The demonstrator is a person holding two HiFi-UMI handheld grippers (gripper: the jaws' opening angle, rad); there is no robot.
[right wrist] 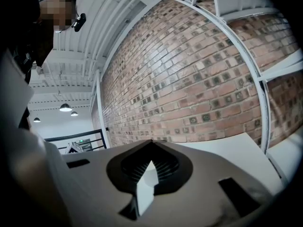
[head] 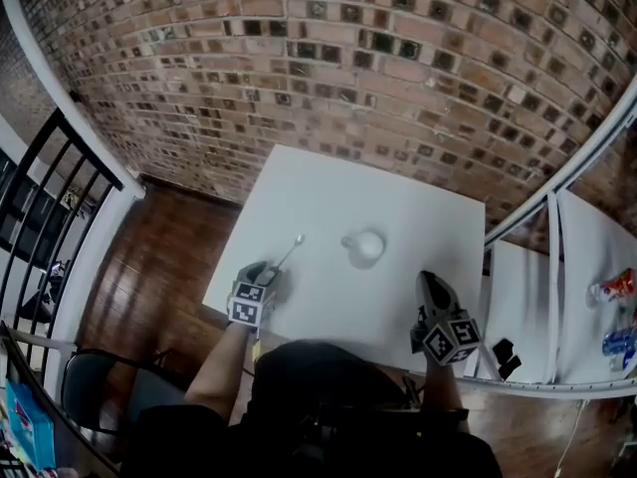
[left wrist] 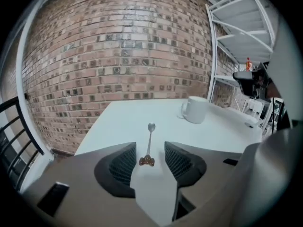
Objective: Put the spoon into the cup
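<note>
Table: I see a white square table point(head: 398, 207) close to a brick wall point(head: 348, 78).
Room: brown wood floor point(head: 159, 267), black railing point(head: 50, 197) on the left, white shelves point(head: 582, 257) on the right.
Spoon point(left wrist: 150, 138): near the table's near left corner.
Cup point(head: 366, 246): white, mid-table, apart from the spoon.
Left gripper point(head: 267, 272): jaws wide apart around the spoon's handle end, not pinching it.
Right gripper point(right wrist: 151, 143): near right corner, jaw tips together, holding nothing.

shelf packets point(head: 617, 288) blurred, blue box point(head: 25, 421) cropped

A white table point(head: 398, 212) stands before a brick wall point(head: 348, 68), between white shelving point(head: 582, 267) and a black railing point(head: 50, 197).
</note>
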